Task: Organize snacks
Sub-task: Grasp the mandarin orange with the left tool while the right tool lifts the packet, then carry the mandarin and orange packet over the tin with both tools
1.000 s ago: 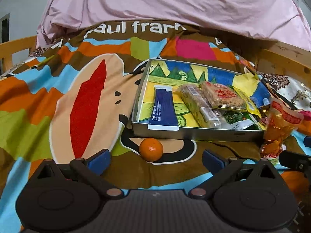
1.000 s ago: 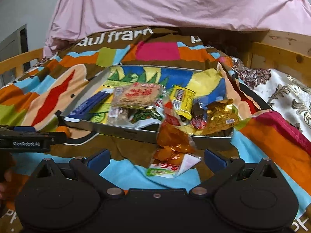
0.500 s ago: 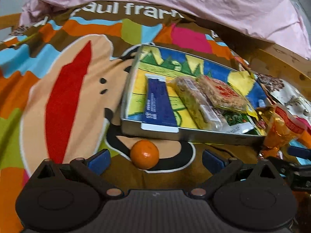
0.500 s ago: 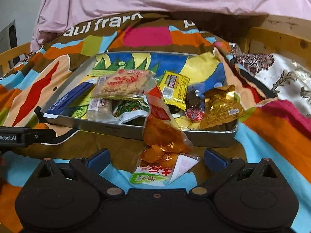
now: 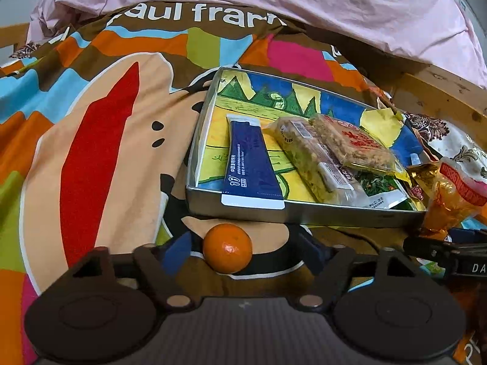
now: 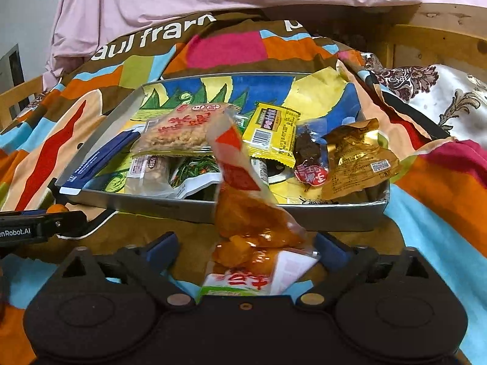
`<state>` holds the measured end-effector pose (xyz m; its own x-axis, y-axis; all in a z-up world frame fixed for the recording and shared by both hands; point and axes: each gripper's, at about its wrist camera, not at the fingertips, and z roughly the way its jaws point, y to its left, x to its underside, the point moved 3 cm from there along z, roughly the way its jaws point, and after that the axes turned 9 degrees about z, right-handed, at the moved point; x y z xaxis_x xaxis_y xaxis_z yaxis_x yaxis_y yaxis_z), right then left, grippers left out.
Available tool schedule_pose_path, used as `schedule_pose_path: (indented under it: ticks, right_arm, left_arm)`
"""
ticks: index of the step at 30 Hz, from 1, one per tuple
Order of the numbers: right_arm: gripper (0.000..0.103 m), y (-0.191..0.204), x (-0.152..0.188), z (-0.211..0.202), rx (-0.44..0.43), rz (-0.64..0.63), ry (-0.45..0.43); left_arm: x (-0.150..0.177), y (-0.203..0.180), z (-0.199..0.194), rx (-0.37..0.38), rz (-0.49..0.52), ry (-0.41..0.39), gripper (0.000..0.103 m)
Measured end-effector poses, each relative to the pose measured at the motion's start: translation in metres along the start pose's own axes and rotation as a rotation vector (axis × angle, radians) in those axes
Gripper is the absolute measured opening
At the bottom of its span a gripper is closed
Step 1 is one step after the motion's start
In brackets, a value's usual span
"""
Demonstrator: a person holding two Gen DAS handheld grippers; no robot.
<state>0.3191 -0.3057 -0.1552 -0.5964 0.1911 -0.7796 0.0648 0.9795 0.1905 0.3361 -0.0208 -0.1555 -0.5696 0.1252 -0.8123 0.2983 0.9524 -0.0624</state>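
Observation:
A small mandarin (image 5: 227, 248) lies on the colourful blanket just in front of a metal tin tray (image 5: 304, 213). My left gripper (image 5: 243, 252) straddles it, jaws closing, a gap still showing on the right side. An orange snack bag (image 6: 249, 225) leans against the tray's (image 6: 182, 210) front wall. My right gripper (image 6: 247, 248) has the bag between its closing jaws, and the pads stand off the bag. The tray holds a blue packet (image 5: 251, 167), a rice-cracker packet (image 5: 353, 146), a yellow bar (image 6: 272, 130) and a gold pouch (image 6: 356, 158).
The cartoon-print blanket (image 5: 91, 152) covers the bed, with a pink duvet (image 5: 304, 6) bunched behind the tray. A wooden bed frame (image 6: 432, 39) and a floral cloth (image 6: 441, 97) are at the right. Each view shows the other gripper's black finger at its edge.
Both grippers have come forward and down toward the tray's front. Their jaws have narrowed; the mandarin now sits between the left fingers and the orange bag between the right ones.

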Motion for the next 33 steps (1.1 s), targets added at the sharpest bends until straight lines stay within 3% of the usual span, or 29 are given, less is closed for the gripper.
schedule_pose_path:
  ticks: [2, 5, 17, 23, 30, 33]
  right_arm:
    - [0.078, 0.000, 0.001, 0.000, -0.005, 0.000, 0.003]
    - [0.077, 0.006, 0.003, 0.000, -0.031, -0.025, 0.008]
    - [0.070, 0.036, 0.013, -0.006, -0.078, -0.166, 0.003]
    - [0.068, 0.046, 0.018, -0.011, -0.065, -0.236, -0.027]
    - [0.068, 0.054, 0.020, -0.017, -0.071, -0.283, -0.052]
    - [0.068, 0.057, 0.018, -0.021, -0.079, -0.285, -0.062]
  left_arm:
    - [0.001, 0.000, -0.001, -0.013, 0.000, -0.006, 0.070]
    - [0.003, -0.001, -0.002, -0.035, 0.006, -0.011, 0.061]
    - [0.006, -0.014, -0.007, -0.049, 0.066, -0.023, 0.049]
    - [0.007, -0.014, -0.009, -0.073, 0.067, -0.017, 0.033]
    - [0.006, -0.021, -0.017, -0.098, 0.094, -0.040, 0.032]
    - [0.005, -0.026, -0.023, -0.076, 0.092, -0.054, 0.032]
